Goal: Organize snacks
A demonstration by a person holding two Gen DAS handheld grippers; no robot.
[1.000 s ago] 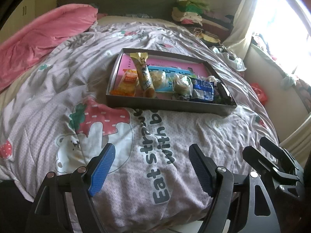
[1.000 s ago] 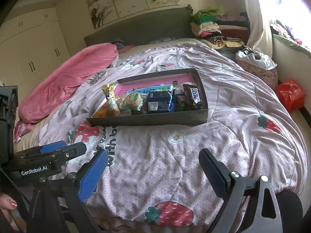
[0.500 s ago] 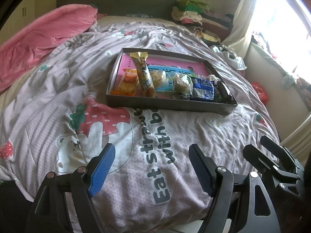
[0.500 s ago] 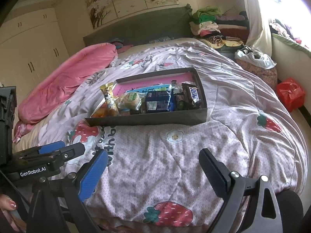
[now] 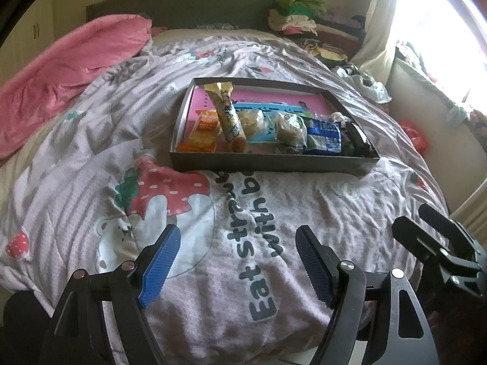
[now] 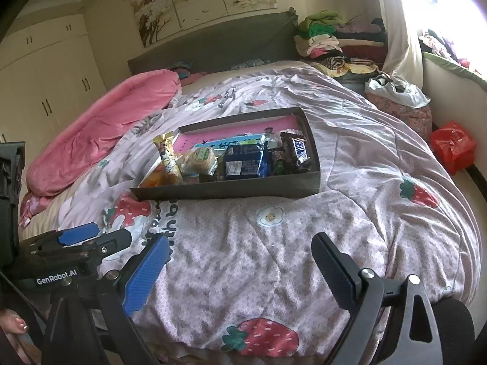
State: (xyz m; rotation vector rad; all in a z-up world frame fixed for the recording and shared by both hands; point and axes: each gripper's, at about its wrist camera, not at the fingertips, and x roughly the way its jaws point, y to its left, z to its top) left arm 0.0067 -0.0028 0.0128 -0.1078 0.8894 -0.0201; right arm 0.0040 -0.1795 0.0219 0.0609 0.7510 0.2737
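A bed (image 5: 76, 182) covered by a pale quilt (image 5: 304, 206) printed with strawberries fills both views. A pink blanket (image 5: 70, 70) lies heaped along the bed's left side, near a dark headboard (image 6: 213, 42).

In the middle of the quilt sits a shallow dark tray (image 5: 274, 164) with a pink floor. Along its near wall the snacks lie in a row. From the left: an orange packet (image 5: 201, 135), then a long yellow wrapped roll (image 5: 228, 115) propped at a slant with its top leaning over the far left corner, then a clear-wrapped pastry (image 5: 251, 123), a round cake in a green-printed wrapper (image 5: 290, 130), a blue packet (image 5: 324, 135), and dark chocolate bars (image 6: 296, 149) against the right wall.

The left claw (image 5: 239, 261) hangs over the quilt's near part, well short of the tray, its blue-padded fingers (image 5: 158, 261) spread wide with nothing between them. The right claw (image 6: 240, 273) hangs beside it over the quilt's front edge, also spread wide and holding nothing.

At the right, folded clothes (image 6: 319, 35) are stacked by the headboard, and a red bag (image 6: 453, 146) lies on the floor beneath a bright window.
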